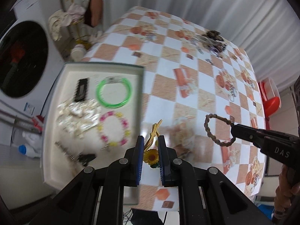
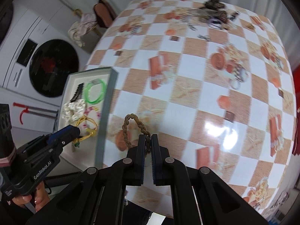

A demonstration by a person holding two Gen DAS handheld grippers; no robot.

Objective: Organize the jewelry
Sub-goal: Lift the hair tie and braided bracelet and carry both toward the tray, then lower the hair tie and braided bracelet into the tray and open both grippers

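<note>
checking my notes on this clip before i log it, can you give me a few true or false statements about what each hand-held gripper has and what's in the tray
1. The left hand-held gripper is shut on a yellow sunflower hair tie. True.
2. The right hand-held gripper is open and holds nothing. False: it is shut on a brown braided hair tie.
3. A green bangle lies inside the white tray. True.
4. The brown braided hair tie already lies in the tray. False: it is held up over the checked tablecloth, outside the tray.
5. A pile of jewelry sits at the far end of the table. True.
</note>
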